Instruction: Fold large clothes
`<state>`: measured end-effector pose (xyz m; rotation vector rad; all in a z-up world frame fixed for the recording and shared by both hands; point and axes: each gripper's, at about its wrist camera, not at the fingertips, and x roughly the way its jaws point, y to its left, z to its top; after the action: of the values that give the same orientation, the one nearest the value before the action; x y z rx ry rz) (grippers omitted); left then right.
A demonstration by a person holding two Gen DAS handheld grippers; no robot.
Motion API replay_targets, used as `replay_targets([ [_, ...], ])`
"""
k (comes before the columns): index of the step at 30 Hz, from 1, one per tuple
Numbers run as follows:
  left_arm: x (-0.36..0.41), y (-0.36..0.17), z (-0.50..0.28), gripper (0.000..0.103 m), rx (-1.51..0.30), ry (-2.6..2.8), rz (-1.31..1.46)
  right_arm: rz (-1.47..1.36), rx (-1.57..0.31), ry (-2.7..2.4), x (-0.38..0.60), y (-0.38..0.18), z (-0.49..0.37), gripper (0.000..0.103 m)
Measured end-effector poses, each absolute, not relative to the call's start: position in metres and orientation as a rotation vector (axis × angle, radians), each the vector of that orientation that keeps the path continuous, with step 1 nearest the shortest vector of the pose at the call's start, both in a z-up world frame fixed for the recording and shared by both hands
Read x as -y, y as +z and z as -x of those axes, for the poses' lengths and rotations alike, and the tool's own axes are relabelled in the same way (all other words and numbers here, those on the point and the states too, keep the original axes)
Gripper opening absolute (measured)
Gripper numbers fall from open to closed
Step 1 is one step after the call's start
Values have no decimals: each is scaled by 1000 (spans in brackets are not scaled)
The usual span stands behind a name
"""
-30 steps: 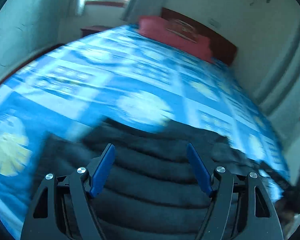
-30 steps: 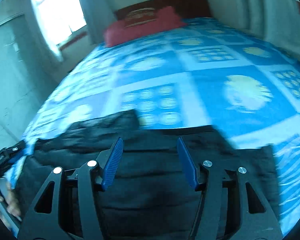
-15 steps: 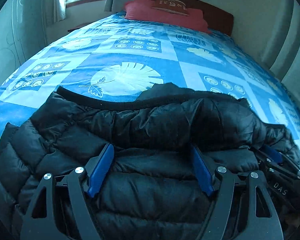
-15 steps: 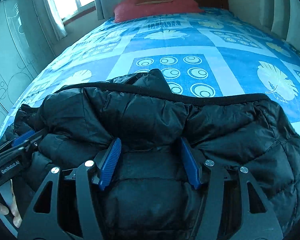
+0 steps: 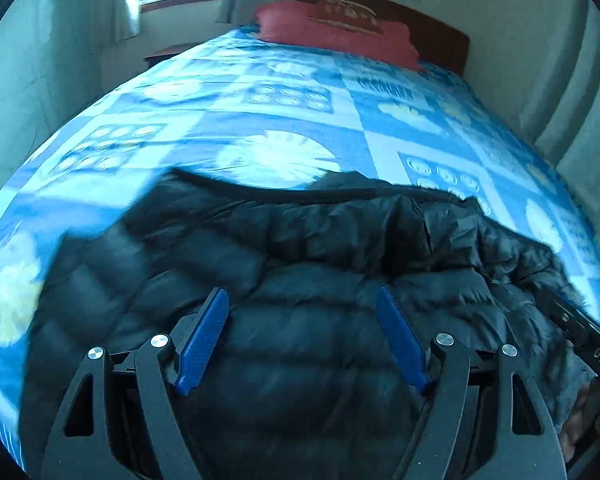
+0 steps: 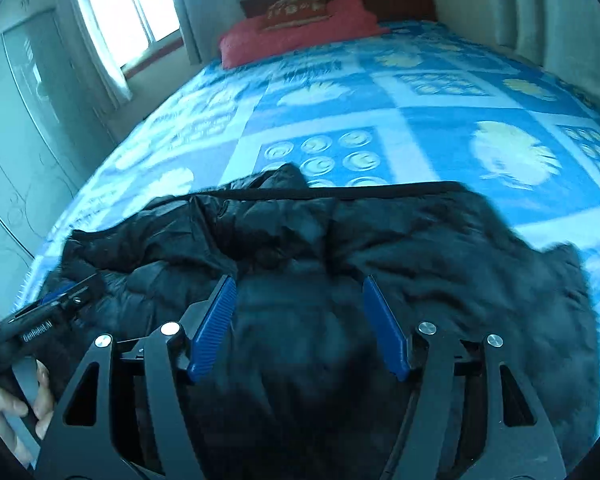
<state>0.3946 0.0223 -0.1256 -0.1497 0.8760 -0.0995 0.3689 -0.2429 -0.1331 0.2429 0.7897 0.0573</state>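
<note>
A: On the bed (image 5: 300, 120), where is the jacket (image 5: 340, 264)?
B: Spread beneath both grippers, left (image 5: 302, 300) and right (image 6: 298, 284); jaws apart, gripping nothing; the right's have just been opening.
A: Any writing?
B: "DAS" and "GenRobot.AI" on the grippers.

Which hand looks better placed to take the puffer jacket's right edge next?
Probably the right: the right gripper, jaws just opened wider with nothing pinched, hangs over the puffer jacket beside that edge; the left gripper is at its opposite end.
</note>
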Motion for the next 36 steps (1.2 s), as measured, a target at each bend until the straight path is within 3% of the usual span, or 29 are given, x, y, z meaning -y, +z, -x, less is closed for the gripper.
replay_targets([
  [13,-110,-101,-262,75,-799,36,277,-364,-793,-112,329,-138,-236,67],
  [16,-141,-107,-228,76,-796,131,366,-372,-801,-160,341,-143,-211,75],
  [25,-160,-151,-190,77,-896,15,625,-615,-847,-135,356,-180,-184,76],
  [27,-155,-157,-194,77,-878,5,654,-637,-845,-138,352,-185,-184,71],
  [29,-158,-163,-198,75,-878,19,694,-624,-840,-136,348,-185,-183,55],
  [31,-161,-169,-201,55,-888,31,732,-634,-825,-115,347,-183,-181,40],
  [32,-159,-168,-202,49,-889,26,724,-642,-817,-98,346,-181,-180,32],
  [34,-151,-162,-200,34,-882,16,683,-640,-804,-83,345,-177,-177,24],
  [36,-147,-156,-197,27,-871,7,665,-630,-787,-77,341,-170,-173,20],
])
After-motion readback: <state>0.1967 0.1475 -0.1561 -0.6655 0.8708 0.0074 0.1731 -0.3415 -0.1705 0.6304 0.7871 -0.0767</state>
